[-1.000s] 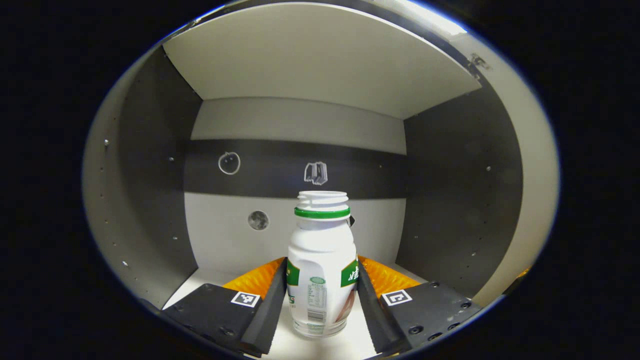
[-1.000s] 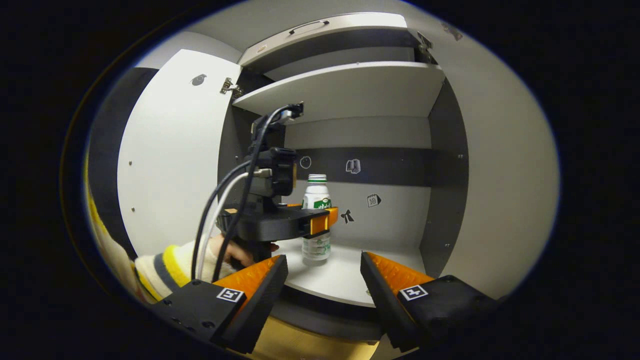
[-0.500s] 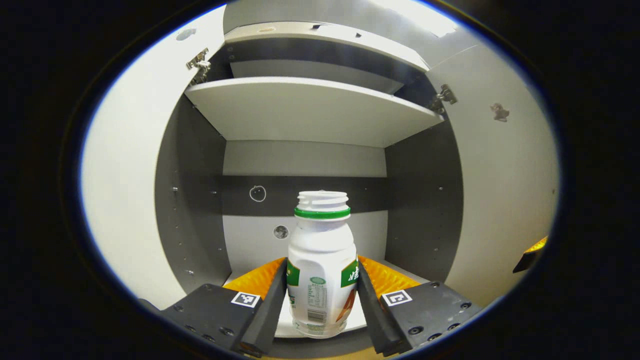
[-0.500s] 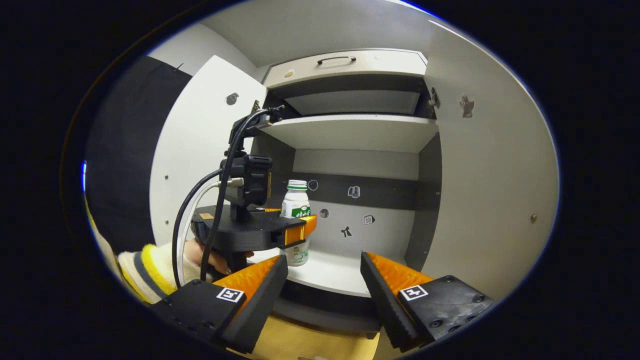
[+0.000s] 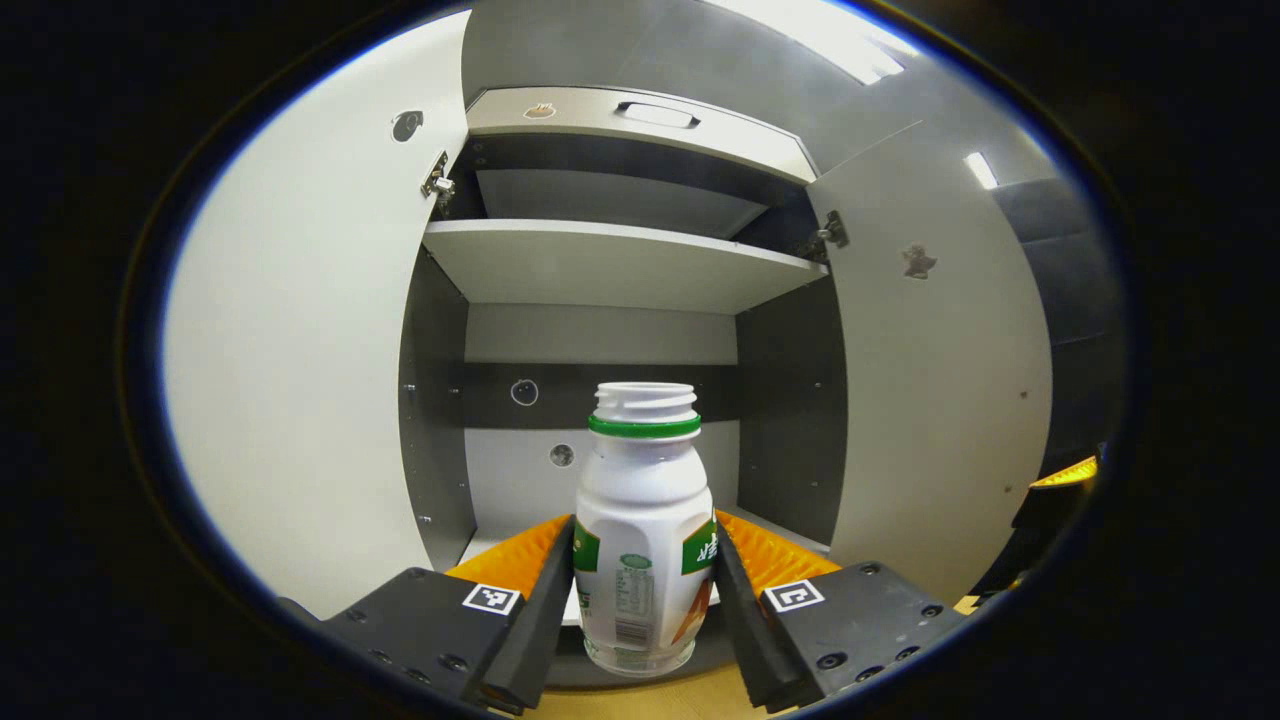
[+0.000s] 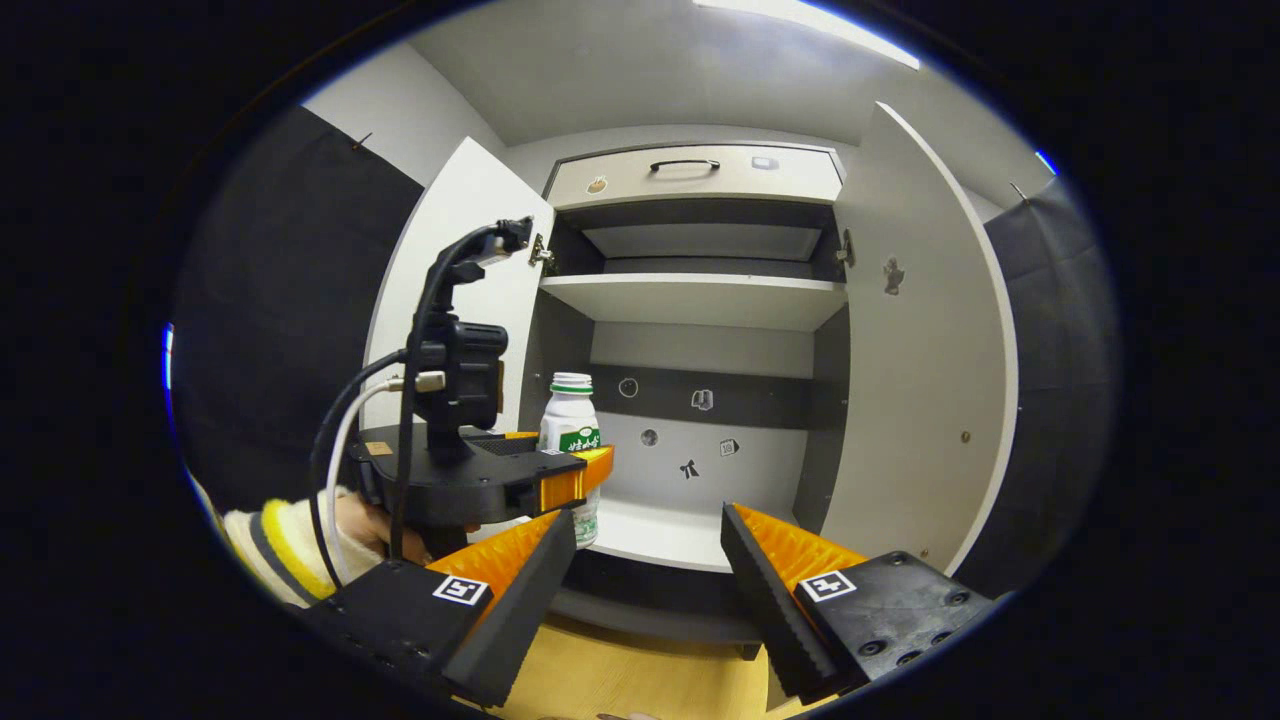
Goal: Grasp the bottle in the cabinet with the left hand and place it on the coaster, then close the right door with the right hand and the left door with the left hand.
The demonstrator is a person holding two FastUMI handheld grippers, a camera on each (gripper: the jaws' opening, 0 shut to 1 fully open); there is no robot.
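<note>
— so, how do i carry this well?
— keep the bottle upright and level, its mouth has no cap. bring it down slowly to the coaster, which i can't see yet.
— and my tongs?
— my left gripper is clamped on the bottle's waist, both fingers pressing, just outside the cabinet. my right gripper gapes wide, holding nothing, the right door beyond its right finger.

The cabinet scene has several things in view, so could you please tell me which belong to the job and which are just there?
Part of the job:
- bottle, held in the left claw
- right door, open
- left door, open
- right claw, open and idle

Just there:
- drawer above the shelf
- small stickers on the cabinet's back wall
</note>
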